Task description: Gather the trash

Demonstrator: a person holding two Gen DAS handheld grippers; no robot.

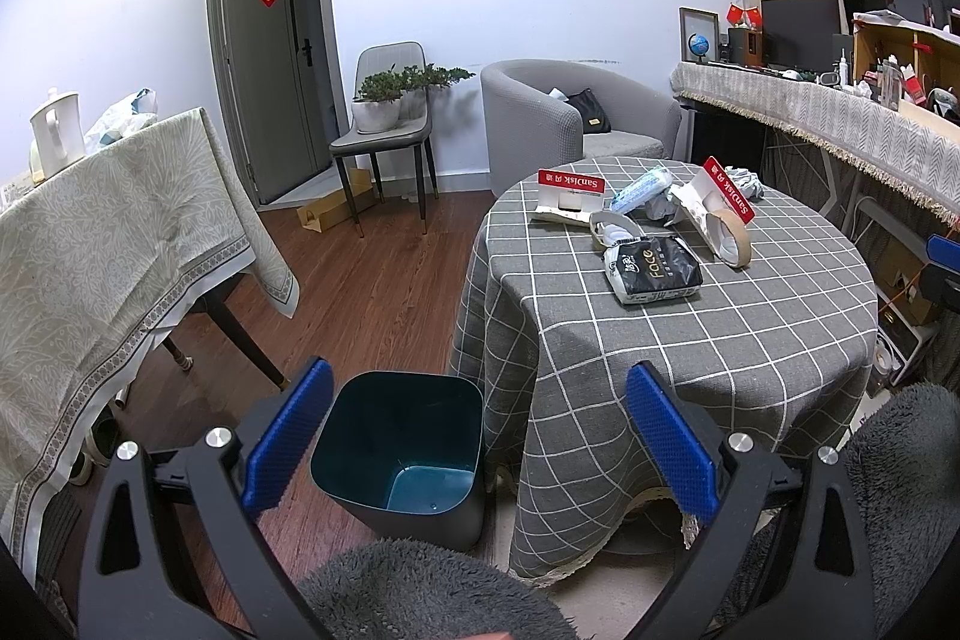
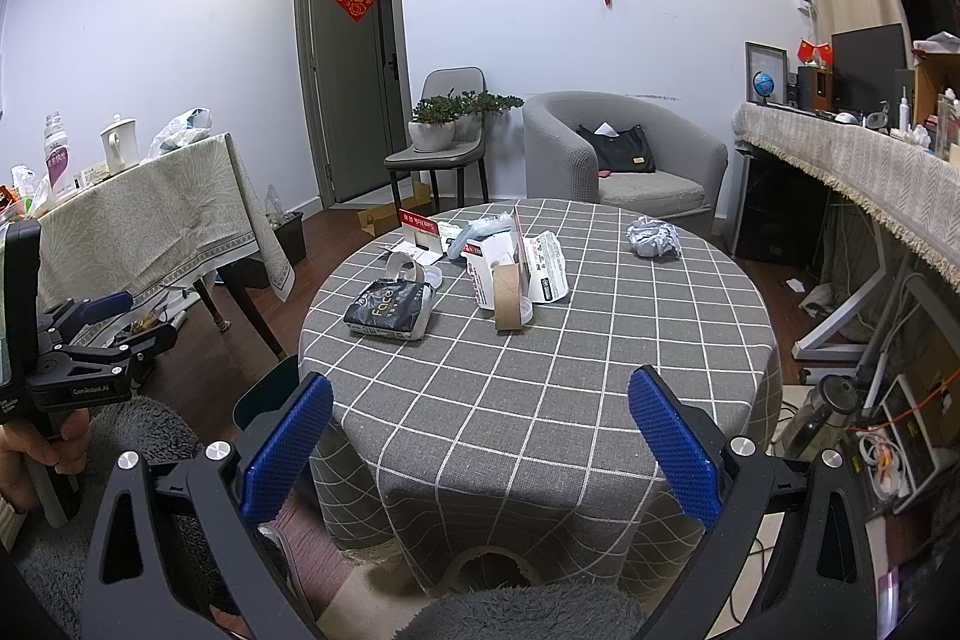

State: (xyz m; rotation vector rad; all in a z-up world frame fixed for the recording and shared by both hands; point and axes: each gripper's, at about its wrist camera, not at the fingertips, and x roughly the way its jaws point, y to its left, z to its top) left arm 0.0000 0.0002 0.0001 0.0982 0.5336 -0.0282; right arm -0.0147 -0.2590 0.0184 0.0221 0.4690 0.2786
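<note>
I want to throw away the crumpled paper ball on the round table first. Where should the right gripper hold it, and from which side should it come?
Probably from above or from the near side: the crumpled paper ball lies alone on the tablecloth, apart from the other trash, so nothing blocks it. Being roughly round, it can be pinched across its middle. The right gripper is open and empty.

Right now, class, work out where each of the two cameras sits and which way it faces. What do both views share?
Left wrist view: sits on the left gripper, open, looking down over the empty bin beside the round table.
Right wrist view: sits on the right gripper, open, facing across the table at the crumpled paper; the person's left hand shows at left.
Shared: the tissue pack, tape roll, armchair.
</note>
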